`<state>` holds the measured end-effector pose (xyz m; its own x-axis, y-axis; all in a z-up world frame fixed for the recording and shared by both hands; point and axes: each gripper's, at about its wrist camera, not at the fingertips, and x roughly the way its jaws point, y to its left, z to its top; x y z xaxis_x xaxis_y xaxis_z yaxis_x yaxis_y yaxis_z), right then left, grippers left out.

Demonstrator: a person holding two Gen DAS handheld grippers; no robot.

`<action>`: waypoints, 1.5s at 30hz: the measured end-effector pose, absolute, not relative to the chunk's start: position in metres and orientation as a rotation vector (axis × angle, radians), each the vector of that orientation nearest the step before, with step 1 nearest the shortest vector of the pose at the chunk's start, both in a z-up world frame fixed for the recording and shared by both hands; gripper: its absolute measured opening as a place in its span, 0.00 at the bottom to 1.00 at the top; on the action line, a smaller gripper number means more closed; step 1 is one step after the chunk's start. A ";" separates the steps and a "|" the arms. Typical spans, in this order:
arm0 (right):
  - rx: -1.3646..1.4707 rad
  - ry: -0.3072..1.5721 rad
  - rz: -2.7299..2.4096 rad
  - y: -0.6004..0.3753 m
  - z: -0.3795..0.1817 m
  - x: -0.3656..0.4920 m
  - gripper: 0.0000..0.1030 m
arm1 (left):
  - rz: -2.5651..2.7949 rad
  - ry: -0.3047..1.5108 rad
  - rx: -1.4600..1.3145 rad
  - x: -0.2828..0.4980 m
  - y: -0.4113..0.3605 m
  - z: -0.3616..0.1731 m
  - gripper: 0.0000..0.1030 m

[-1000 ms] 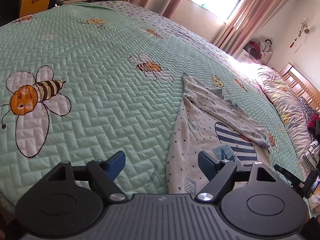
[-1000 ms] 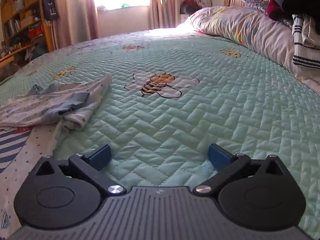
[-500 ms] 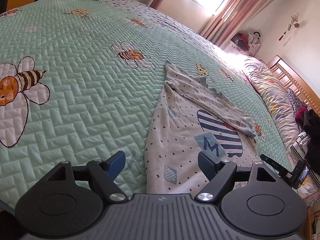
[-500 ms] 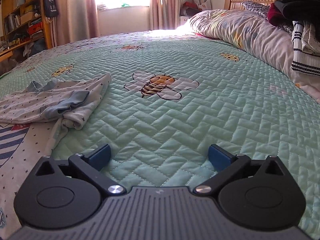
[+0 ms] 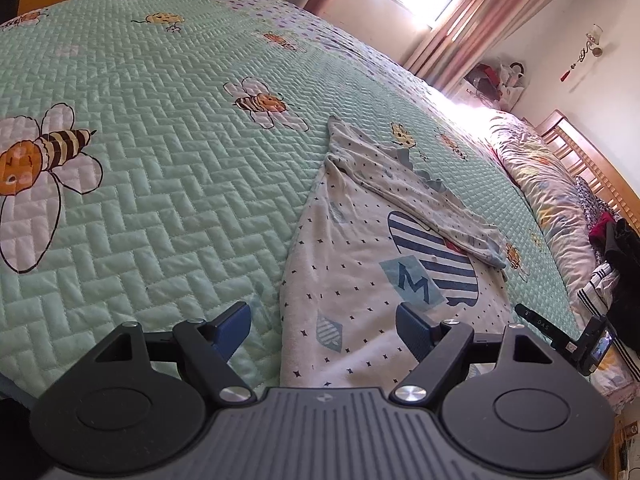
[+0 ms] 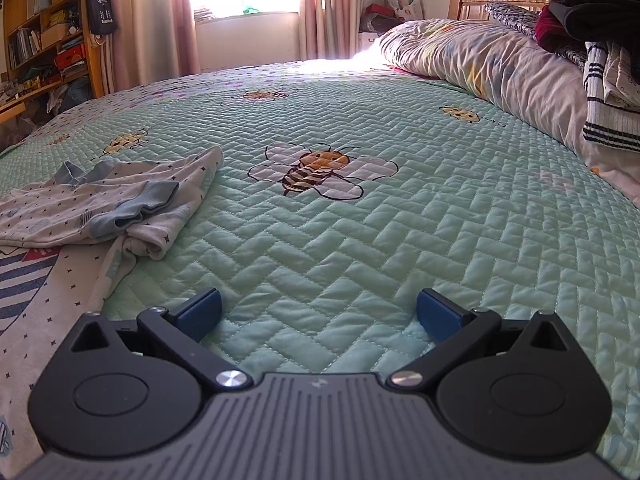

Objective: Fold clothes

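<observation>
A white child's top [image 5: 360, 264] with small dark specks, a blue-striped print and a letter M lies flat on the green quilted bedspread [image 5: 160, 184]. One sleeve with a pale blue cuff is folded across its chest. My left gripper [image 5: 323, 326] hovers open over the garment's near hem, nothing between its fingers. In the right wrist view the same top [image 6: 100, 208] lies at the left, its cuffed sleeve bunched. My right gripper [image 6: 318, 312] stands open over bare quilt to the right of the garment.
A rolled floral duvet [image 6: 500, 64] and a pile of dark and striped clothes [image 6: 600, 40] line the headboard side. The other gripper's tip [image 5: 568, 332] shows at the right of the left wrist view. Bookshelves [image 6: 44, 40] and curtains stand beyond the bed.
The left wrist view has swung a little, so the garment now sits more centred between the left fingers. The right gripper has stayed put and both grippers remain open.
</observation>
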<state>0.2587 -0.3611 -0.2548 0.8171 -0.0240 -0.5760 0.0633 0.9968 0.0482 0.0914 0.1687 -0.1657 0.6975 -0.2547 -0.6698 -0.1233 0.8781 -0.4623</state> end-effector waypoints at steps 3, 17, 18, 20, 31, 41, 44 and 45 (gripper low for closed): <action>0.066 0.613 -0.047 -0.361 -0.255 0.259 1.00 | -0.085 0.808 -0.491 0.092 0.164 -0.166 0.79; 0.066 0.613 -0.047 -0.361 -0.255 0.259 1.00 | -0.146 0.803 -0.475 0.096 0.161 -0.166 0.79; 0.066 0.613 -0.047 -0.361 -0.255 0.259 1.00 | -0.141 0.798 -0.457 0.097 0.160 -0.164 0.79; 0.066 0.613 -0.047 -0.361 -0.255 0.259 1.00 | -0.130 0.794 -0.436 0.099 0.161 -0.162 0.80; 0.091 0.607 -0.037 -0.365 -0.254 0.259 1.00 | -0.063 0.862 -0.495 0.108 0.183 -0.184 0.80; 0.079 0.612 -0.039 -0.363 -0.254 0.259 1.00 | -0.065 0.886 -0.488 0.109 0.178 -0.191 0.80; 0.083 0.612 -0.037 -0.364 -0.254 0.259 1.00 | -0.060 0.890 -0.484 0.111 0.178 -0.193 0.80; 0.084 0.612 -0.036 -0.364 -0.254 0.259 1.00 | -0.060 0.893 -0.483 0.111 0.177 -0.194 0.80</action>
